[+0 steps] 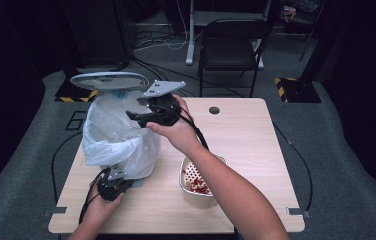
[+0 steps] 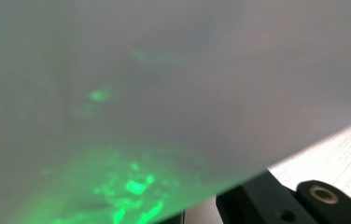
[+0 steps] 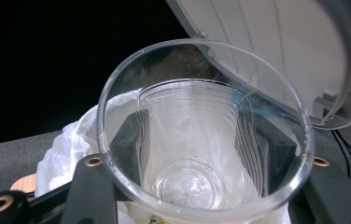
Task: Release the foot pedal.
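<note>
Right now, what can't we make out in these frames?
- Inside of the bin: high view, hidden by the bag and the raised lid.
- Left gripper jaws: high view, tucked against the bag; left gripper view, blurred bag up close.
- Red bits in the bowl: high view, too small, partly under the forearm.
- Cup contents: looks empty, unsure.

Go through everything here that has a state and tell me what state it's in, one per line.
Bin lid: raised open.
Bin liner bag: fitted, draped over the rim.
Clear plastic cup: empty, held over the bin.
Right tool: shut on the cup.
Left tool: shut, at the bin's base.
Metal strainer bowl: upright, holding red scraps.
</note>
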A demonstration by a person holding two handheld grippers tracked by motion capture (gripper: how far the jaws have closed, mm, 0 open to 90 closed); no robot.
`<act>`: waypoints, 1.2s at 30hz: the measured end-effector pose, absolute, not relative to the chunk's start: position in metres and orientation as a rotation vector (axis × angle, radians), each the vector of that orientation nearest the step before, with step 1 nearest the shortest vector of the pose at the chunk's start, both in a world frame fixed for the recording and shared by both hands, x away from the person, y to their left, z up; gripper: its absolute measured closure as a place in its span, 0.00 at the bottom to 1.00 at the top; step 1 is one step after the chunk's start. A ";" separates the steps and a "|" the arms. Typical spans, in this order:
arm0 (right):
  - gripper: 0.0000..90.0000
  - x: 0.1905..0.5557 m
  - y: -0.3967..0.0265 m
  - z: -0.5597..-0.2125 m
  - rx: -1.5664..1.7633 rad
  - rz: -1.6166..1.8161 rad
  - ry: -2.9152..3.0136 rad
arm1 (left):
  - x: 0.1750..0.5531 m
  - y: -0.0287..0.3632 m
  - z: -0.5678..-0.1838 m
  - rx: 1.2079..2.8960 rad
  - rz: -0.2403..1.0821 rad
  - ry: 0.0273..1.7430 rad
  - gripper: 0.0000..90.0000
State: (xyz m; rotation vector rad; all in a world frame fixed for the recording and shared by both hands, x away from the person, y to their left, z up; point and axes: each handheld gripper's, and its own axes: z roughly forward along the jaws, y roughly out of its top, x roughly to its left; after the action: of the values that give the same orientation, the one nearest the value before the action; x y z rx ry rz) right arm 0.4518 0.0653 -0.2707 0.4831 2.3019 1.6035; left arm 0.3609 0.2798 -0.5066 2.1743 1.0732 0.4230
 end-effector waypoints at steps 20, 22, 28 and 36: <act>0.06 0.451 0.098 -0.290 0.493 1.523 2.340 | 0.362 0.283 -0.505 2.220 0.429 1.044 1.00; 0.07 0.449 0.095 -0.287 0.489 1.532 2.335 | 0.362 0.283 -0.505 2.223 0.427 1.045 1.00; 0.12 0.441 0.071 -0.281 0.498 1.583 2.298 | 0.361 0.282 -0.505 2.204 0.427 1.078 1.00; 0.19 0.441 0.043 -0.280 0.517 1.587 2.285 | 0.361 0.280 -0.506 2.166 0.419 1.097 1.00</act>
State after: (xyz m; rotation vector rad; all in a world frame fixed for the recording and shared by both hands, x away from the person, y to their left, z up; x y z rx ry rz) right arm 0.4413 0.0427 -0.2798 0.5165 2.2852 1.5872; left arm 0.3612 0.2800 -0.5062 2.1658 1.0969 0.4191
